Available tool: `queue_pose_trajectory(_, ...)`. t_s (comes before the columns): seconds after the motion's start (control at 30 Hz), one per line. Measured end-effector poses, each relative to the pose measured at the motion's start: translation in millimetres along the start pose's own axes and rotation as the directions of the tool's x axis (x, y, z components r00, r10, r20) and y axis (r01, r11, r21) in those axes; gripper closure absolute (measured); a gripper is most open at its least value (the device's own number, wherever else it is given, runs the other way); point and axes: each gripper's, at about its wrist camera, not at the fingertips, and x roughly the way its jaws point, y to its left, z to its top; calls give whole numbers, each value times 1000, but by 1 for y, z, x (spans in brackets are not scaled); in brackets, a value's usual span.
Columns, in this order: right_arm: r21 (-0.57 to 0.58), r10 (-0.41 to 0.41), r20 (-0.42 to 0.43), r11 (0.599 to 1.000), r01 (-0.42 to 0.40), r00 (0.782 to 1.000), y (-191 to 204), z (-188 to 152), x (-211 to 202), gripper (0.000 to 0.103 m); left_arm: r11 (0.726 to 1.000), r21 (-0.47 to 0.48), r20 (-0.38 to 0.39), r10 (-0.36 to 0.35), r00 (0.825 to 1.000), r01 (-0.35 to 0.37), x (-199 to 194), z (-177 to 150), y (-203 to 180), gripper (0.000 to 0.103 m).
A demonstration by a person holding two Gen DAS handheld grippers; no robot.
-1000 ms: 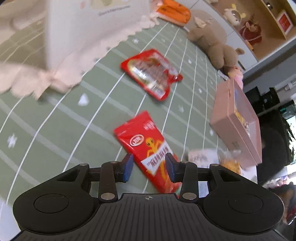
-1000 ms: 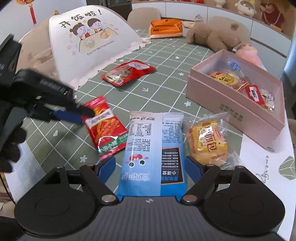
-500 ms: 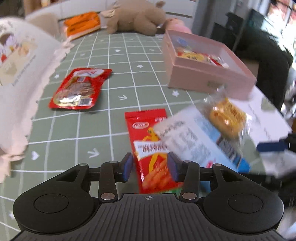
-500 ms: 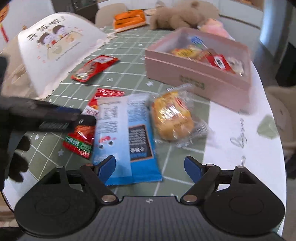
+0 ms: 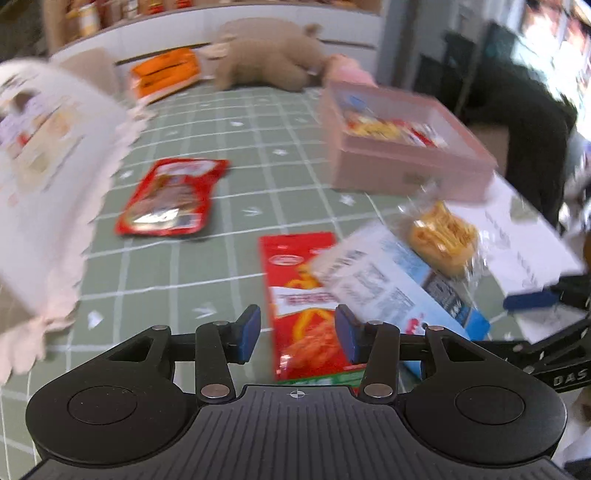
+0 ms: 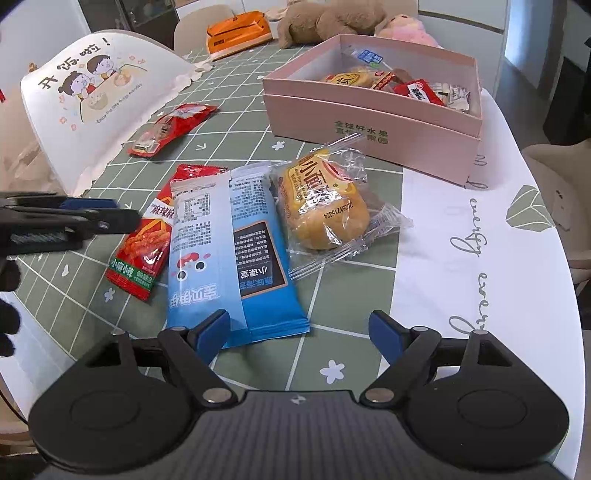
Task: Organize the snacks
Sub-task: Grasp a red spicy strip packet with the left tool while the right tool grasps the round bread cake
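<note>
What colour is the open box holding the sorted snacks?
Pale pink, with small green print on its front wall; the box shows best in the right wrist view.

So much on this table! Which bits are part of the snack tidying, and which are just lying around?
Part of the job:
pink box
blue packet
bun
red strip packet
red pouch
left gripper, open
right gripper, open

Lying about:
teddy
orange case
white food cover
</note>
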Motion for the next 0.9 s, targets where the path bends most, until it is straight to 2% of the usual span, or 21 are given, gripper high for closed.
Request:
queue_pose_trajectory(0.07,0,-10,0,1000,10,1000,-2,0,0,20,998,59,-32,21,999,-19,15,-1,-15,52)
queue_pose_trajectory(0.1,1,-16,2,1000,16,1000,-3,0,0,20,996,81,-28,28,999,-26,18,-2,-21,47)
queue_pose_trajectory(0.2,8,-32,15,999,32,999,-7,-3,-1,18,984,171,-19,61,998,-57,22,-5,-34,43)
queue_pose_trajectory(0.27,6,-39,25,999,39,999,-8,-5,-1,16,980,182,-16,79,997,-74,24,-6,-31,43)
queue_pose_trajectory(0.37,-18,-55,36,998,56,998,-5,-8,0,14,988,110,-28,115,993,-111,27,-1,-13,42)
queue_pose_trajectory(0.43,-31,-67,39,997,68,997,-1,-10,2,8,990,62,-35,129,991,-127,27,2,-3,42)
queue_pose_trajectory(0.57,-76,-92,40,993,95,995,6,-16,5,3,995,-59,-53,73,996,-76,32,10,17,40)
queue_pose_trajectory(0.67,-96,-100,38,990,104,994,10,-19,6,0,988,-148,-52,33,998,-40,40,19,31,39)
queue_pose_trajectory(0.8,-92,-105,41,990,108,994,11,-20,5,0,987,-153,-59,36,998,-45,48,31,33,39)
queue_pose_trajectory(0.9,-92,-104,51,990,108,993,11,-21,5,0,993,-103,-79,52,996,-60,52,36,27,39)
